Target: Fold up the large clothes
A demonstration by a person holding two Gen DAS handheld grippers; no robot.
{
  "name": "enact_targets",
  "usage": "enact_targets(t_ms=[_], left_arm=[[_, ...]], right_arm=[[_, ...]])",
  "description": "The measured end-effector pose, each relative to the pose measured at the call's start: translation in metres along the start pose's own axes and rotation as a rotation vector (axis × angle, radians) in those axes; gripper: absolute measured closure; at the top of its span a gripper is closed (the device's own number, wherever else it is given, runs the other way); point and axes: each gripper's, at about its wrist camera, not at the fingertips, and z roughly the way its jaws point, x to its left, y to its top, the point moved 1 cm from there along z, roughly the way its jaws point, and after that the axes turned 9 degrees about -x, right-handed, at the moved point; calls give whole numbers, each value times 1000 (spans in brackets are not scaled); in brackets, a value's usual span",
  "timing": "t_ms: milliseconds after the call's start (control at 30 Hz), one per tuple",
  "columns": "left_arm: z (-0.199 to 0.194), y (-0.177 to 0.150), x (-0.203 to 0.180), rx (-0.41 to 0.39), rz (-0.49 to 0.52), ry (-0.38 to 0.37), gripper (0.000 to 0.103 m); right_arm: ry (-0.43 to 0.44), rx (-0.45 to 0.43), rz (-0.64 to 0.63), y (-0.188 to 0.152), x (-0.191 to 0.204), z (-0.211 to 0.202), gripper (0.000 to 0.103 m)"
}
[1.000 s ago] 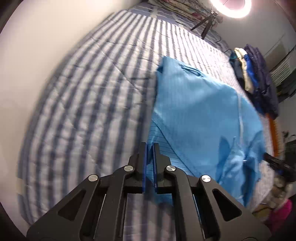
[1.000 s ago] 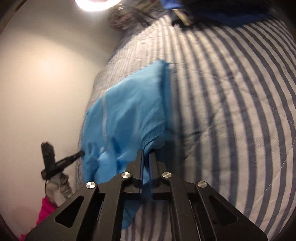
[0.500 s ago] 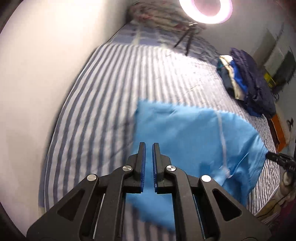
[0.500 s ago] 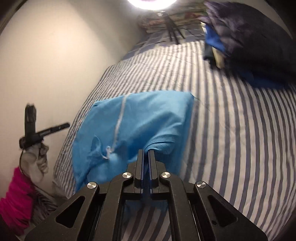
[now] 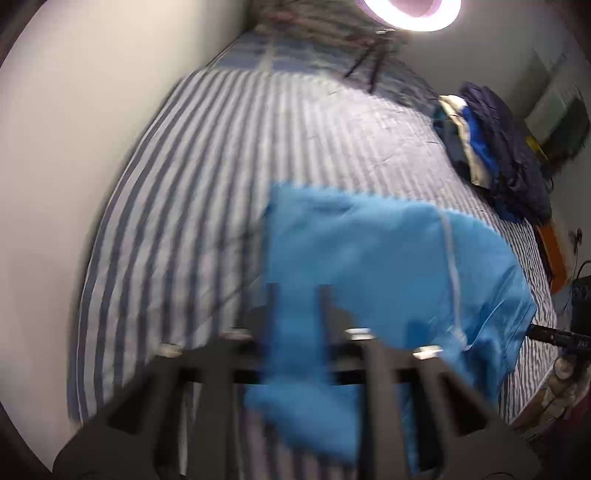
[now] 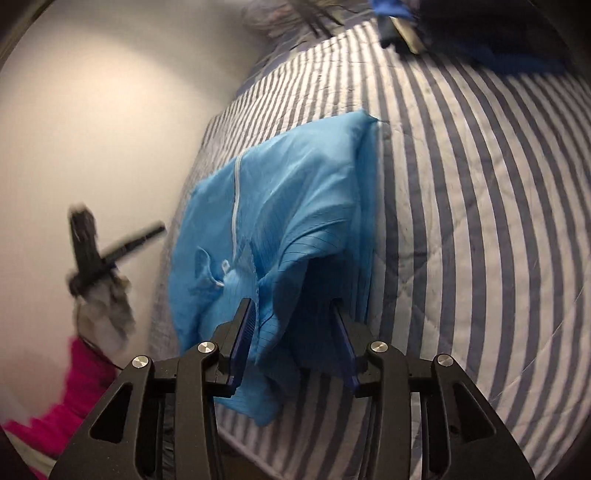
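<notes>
Blue garment (image 6: 288,206) lies folded on the striped bed (image 6: 461,184) toward its 7 o'clock corner, we've just let go, left tool (image 5: 295,295) and right tool (image 6: 293,314) both part-open over cloth; next we regrip an edge for another fold.

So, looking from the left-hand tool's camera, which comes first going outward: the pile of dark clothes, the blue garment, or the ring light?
1. Blue garment, right under the left gripper.
2. Pile of dark clothes, far right on the bed.
3. Ring light, beyond the bed's far end.

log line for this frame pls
left gripper: jaws just opened | right gripper: jaws just opened | blue garment: released, on striped bed
</notes>
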Motion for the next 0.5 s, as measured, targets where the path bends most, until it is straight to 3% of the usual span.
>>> enact_targets(t_ms=[33, 67, 133, 167, 200, 233, 267, 400, 500], left_arm=[[-1, -7, 11, 13, -30, -5, 45], [-1, -13, 19, 29, -50, -4, 45], [1, -23, 31, 61, -93, -28, 45], [4, -29, 36, 79, -125, -58, 50], [8, -34, 38, 98, -149, -91, 60], [14, -38, 38, 128, -154, -93, 94], [18, -42, 37, 148, -147, -82, 102], [18, -45, 32, 138, -67, -5, 102], [19, -49, 24, 130, 30, 87, 102]], right_arm=[[2, 1, 11, 0, -3, 1, 62], [5, -1, 16, -1, -7, 2, 62], [8, 8, 32, -3, -12, 8, 72], [14, 17, 43, -5, -14, 13, 91], [29, 33, 57, -6, -15, 18, 99], [37, 42, 72, -7, -16, 23, 99], [38, 45, 77, -9, -16, 26, 101], [83, 90, 67, -26, 2, 27, 102], [-18, 158, 14, -44, -2, 38, 102]])
